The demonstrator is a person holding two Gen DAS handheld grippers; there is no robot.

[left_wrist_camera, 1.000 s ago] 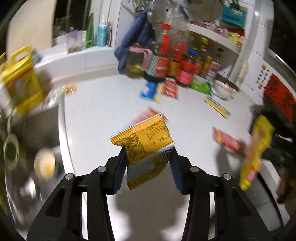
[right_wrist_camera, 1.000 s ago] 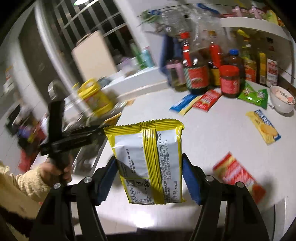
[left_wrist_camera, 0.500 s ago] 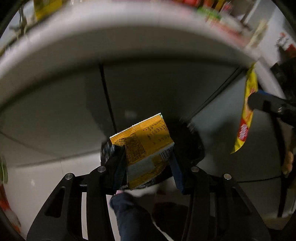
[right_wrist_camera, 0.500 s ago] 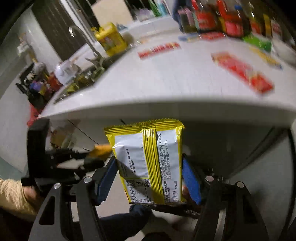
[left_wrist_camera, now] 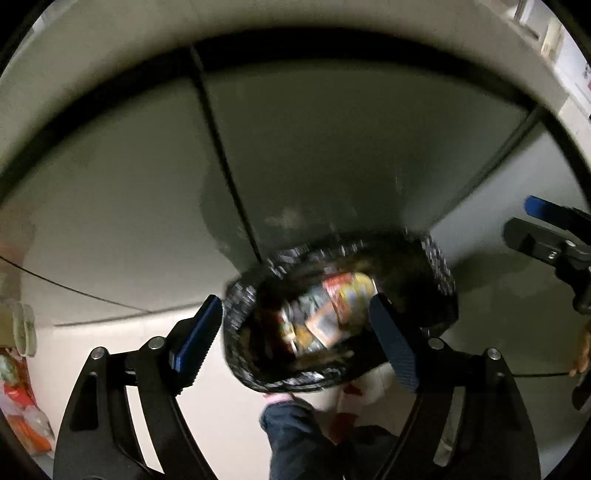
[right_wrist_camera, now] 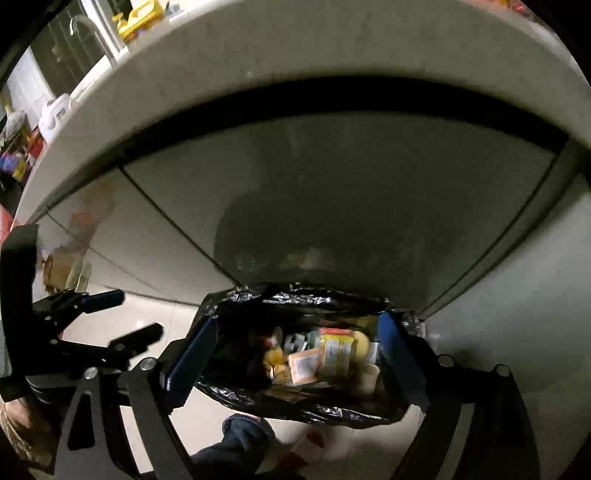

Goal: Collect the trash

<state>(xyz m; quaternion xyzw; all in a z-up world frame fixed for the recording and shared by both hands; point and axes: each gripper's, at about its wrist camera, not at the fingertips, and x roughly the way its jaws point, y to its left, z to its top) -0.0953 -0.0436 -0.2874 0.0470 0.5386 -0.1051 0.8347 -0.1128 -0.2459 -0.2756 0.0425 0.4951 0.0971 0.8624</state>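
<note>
Nearest, L gripper (left_wrist_camera: 295, 332): hanging w/ blue pads (left_wrist_camera: 197, 336) spread wide, gripping nothing. R gripper (right_wrist_camera: 295, 354): likewise splayed apart, nothing between pads (right_wrist_camera: 190, 360). Both aiming down at black trash bag (left_wrist_camera: 439, 266), mouth gaping, rim sitting btwn the fingers in each view. Inside bag: yellow/orange snack wrappers (right_wrist_camera: 332, 354) piling up w/ other packets, blurred in L view. Below bag: dark-blue trouser leg (right_wrist_camera: 240, 443) showing over pale floor tiles (left_wrist_camera: 110, 347). Behind bag: grey cabinet doors (right_wrist_camera: 332, 192) rising, vertical seam btwn panels. Farthest, top: white countertop edge (right_wrist_camera: 295, 48) overhanging; faucet (right_wrist_camera: 92, 33) and yellow jug (right_wrist_camera: 138, 18) standing up top, L side.
</note>
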